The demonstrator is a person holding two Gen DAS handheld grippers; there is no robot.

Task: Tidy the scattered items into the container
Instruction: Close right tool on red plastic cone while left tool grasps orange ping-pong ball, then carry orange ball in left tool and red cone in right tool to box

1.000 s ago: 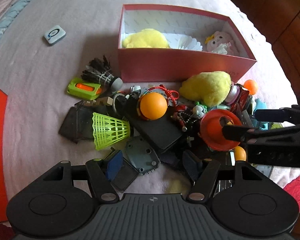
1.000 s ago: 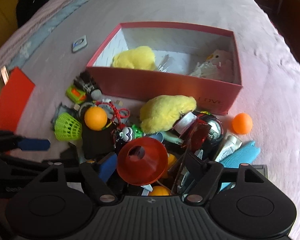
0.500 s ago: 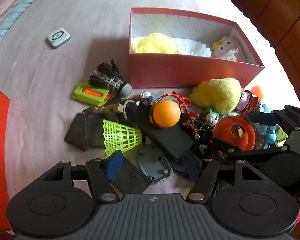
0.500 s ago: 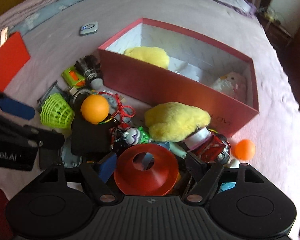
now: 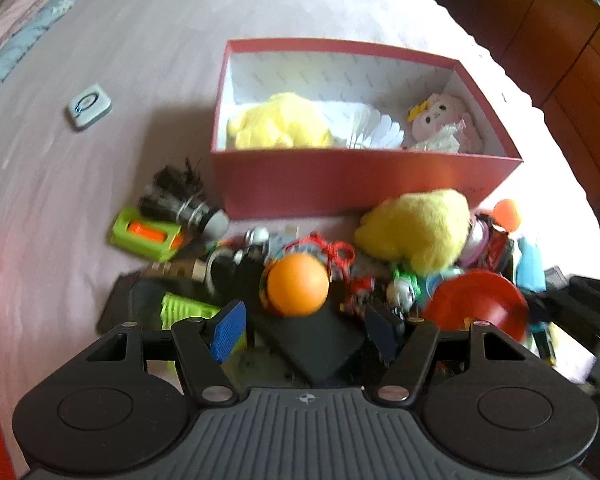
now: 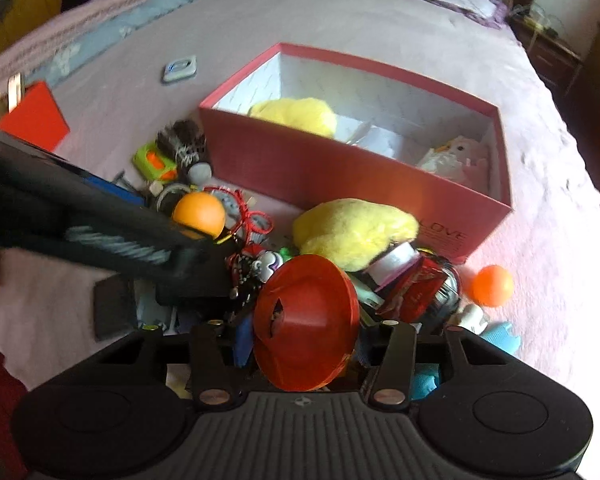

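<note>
My right gripper (image 6: pixel 300 344) is closing on the red cone (image 6: pixel 306 322) — thin rim could slip out; left gripper (image 5: pixel 304 324) spread, empty, over the orange ball (image 5: pixel 298 285).

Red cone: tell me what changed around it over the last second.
The right gripper is closing on the red cone, which now sits tilted between its fingers instead of flat on the pile. The left gripper moved in over the orange ball, open and holding nothing. The pink box and what lies in it stayed put.
</note>
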